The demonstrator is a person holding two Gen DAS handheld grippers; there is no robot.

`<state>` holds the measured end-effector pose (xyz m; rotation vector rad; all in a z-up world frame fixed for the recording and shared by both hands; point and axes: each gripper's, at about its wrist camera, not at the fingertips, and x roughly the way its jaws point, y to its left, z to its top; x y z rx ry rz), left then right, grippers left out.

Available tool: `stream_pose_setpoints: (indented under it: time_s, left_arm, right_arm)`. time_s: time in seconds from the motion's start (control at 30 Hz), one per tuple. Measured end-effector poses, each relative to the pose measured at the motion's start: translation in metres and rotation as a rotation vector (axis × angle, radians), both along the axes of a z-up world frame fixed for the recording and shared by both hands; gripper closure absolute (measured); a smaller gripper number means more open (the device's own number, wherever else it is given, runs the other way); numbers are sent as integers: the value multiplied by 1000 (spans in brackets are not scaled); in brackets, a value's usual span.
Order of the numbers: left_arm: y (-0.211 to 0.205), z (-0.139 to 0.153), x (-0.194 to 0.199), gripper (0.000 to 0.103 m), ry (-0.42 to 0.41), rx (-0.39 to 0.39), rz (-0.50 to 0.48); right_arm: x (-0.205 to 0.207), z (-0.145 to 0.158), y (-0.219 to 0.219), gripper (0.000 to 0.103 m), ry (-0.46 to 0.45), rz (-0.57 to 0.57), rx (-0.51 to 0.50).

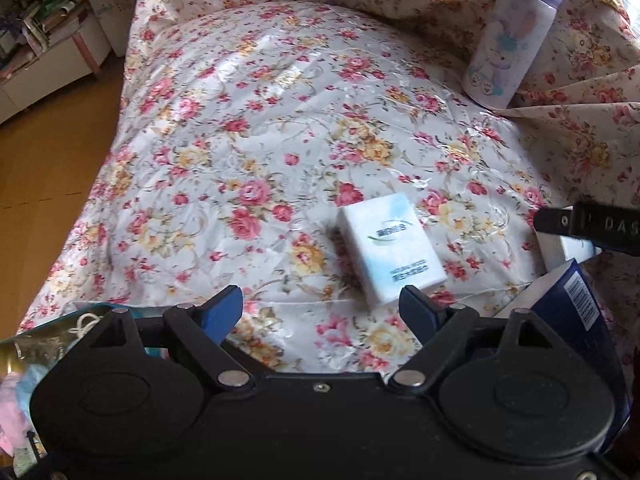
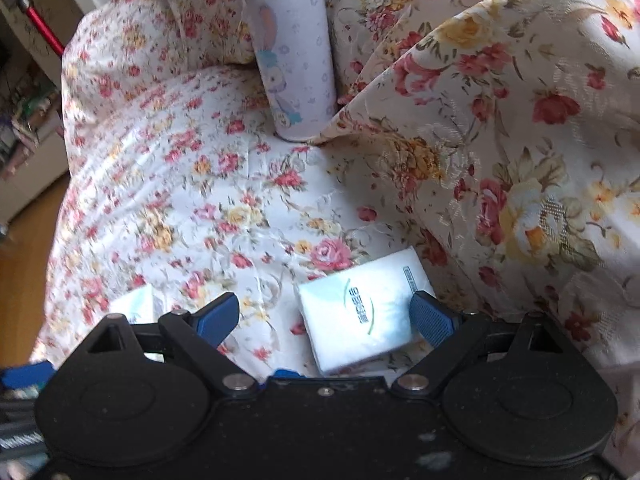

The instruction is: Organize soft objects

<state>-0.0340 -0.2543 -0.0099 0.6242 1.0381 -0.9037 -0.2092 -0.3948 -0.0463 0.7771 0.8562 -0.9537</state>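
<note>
A white tissue pack [image 1: 390, 248] lies flat on the floral seat cushion [image 1: 260, 128], just ahead of my left gripper [image 1: 320, 308]. That gripper is open, and nothing is between its blue pads; the pack's near corner sits close to the right finger [image 1: 420, 310]. In the right wrist view a second white tissue pack [image 2: 360, 316] lies on the cushion [image 2: 180, 200] between the fingers of my right gripper [image 2: 324, 316]. This gripper is open too. The pack is next to its right finger [image 2: 432, 318] and far from the left one.
A lavender bottle [image 1: 516, 36] [image 2: 294, 68] stands upright at the back by a floral fabric fold [image 2: 500, 140]. A dark blue box [image 1: 576, 300] lies at the right. A bag [image 1: 60, 328] is at the lower left. Beyond the cushion's left edge is wooden floor [image 1: 48, 168].
</note>
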Motion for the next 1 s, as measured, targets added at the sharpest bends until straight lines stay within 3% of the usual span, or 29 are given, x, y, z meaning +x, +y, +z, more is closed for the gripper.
stream_pose_setpoints:
  time_s: [0.13, 0.2, 0.27, 0.33, 0.4, 0.47, 0.57, 0.8, 0.9, 1.0]
  left_arm:
    - [7, 3, 2, 21, -16, -1, 10]
    - [8, 4, 3, 21, -17, 1, 11]
    - [10, 4, 3, 21, -16, 2, 14]
    - [11, 4, 3, 21, -13, 1, 15]
    - [12, 3, 3, 21, -16, 4, 17]
    - [13, 3, 4, 21, -15, 6, 18]
    - [15, 3, 3, 21, -10, 10, 22]
    - [16, 3, -1, 21, -14, 11, 15]
    - [15, 4, -1, 21, -15, 12, 11]
    - [12, 5, -2, 21, -19, 13, 2]
  right_arm:
    - [6, -4, 5, 10, 79, 33, -13]
    - [6, -4, 4, 3, 56, 39, 2]
    - [-3, -1, -5, 0, -83, 20, 73]
    - [-21, 3, -17, 5, -319, 0, 172]
    - [-35, 5, -23, 5, -422, -39, 204]
    - [-40, 9, -24, 10, -339, -95, 128]
    - [-37, 3, -24, 11, -283, -99, 145]
    - [5, -13, -14, 11, 8, -10, 85]
    - [15, -20, -16, 11, 64, 23, 96]
    - [17, -21, -13, 28, 105, 41, 72]
